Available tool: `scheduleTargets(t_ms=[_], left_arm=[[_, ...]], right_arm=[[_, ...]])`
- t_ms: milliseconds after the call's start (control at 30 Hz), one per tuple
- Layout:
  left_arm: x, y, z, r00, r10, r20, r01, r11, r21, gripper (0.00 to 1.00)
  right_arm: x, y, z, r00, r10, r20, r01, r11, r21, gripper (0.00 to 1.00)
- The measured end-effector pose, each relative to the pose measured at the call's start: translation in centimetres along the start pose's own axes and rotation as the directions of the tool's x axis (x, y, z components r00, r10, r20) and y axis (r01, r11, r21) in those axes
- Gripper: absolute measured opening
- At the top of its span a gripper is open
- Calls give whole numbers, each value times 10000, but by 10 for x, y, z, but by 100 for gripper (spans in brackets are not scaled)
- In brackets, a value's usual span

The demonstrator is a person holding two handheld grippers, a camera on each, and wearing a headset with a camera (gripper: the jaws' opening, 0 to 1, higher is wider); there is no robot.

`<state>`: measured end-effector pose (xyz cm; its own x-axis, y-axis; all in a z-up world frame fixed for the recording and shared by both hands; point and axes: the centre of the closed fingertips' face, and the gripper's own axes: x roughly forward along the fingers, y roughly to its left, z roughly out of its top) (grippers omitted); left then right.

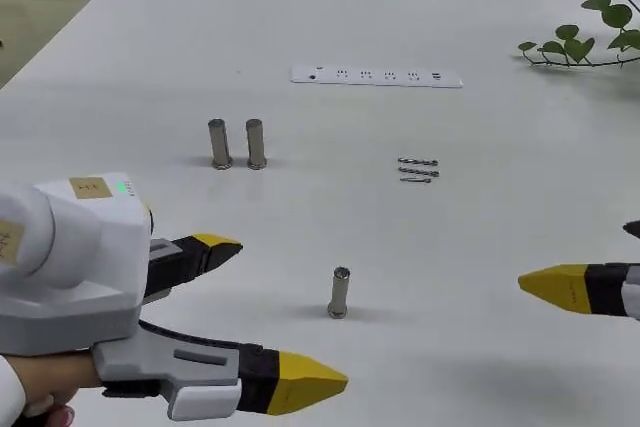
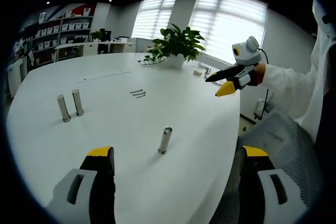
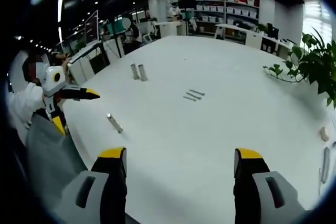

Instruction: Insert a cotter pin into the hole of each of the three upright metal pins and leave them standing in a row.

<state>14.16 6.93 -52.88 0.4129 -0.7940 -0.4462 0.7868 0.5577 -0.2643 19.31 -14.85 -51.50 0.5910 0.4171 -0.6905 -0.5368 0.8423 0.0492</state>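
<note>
Two upright metal pins (image 1: 219, 144) (image 1: 255, 144) stand side by side at the table's left middle. A third metal pin (image 1: 339, 292) stands alone nearer to me. Three cotter pins (image 1: 418, 170) lie together on the table to the right of the pair. My left gripper (image 1: 265, 315) is open at the lower left, just left of the lone pin (image 2: 165, 140), with nothing between its jaws. My right gripper (image 1: 580, 259) hangs open and holding nothing at the right edge, off the table's side. It faces the cotter pins (image 3: 193, 95) from a distance.
A white power strip (image 1: 376, 76) lies at the back of the white table (image 1: 150, 67). A trailing green plant (image 1: 590, 37) sits at the far right corner. Shelves and desks fill the room beyond.
</note>
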Motion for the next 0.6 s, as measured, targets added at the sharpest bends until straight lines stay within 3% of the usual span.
scheduleTargets(t_ms=[100,200,333,367,467,533,600], left_arm=[[-3,1,-1,9999,111,-14,-111,9999,28,99],[-4,4,-1,9995,310,44,-310,9995,8,99],[-7,7,-2,9988,465,128,-462,9987,-211,99],[-8,7,-2,9986,518,138,-515,9985,-198,99],[-10,8,-2,9981,598,165,-594,9980,-218,97],[-11,8,-1,9979,612,223,-605,9977,-314,97],[-12,8,-2,9981,580,221,-572,9978,-344,97]], right_arm=[[4,-5,5,9998,105,-183,-113,9989,-450,79],[9,-9,16,9990,360,-279,-396,9891,-1418,78],[17,-13,26,9947,756,-690,-908,9627,-2548,74],[20,-14,28,9929,784,-899,-1018,9498,-2958,71],[28,-24,34,9917,536,-1168,-944,9207,-3786,62],[34,-23,36,9886,681,-1344,-1143,9203,-3742,61],[39,-24,41,9853,834,-1490,-1362,9100,-3916,60]])
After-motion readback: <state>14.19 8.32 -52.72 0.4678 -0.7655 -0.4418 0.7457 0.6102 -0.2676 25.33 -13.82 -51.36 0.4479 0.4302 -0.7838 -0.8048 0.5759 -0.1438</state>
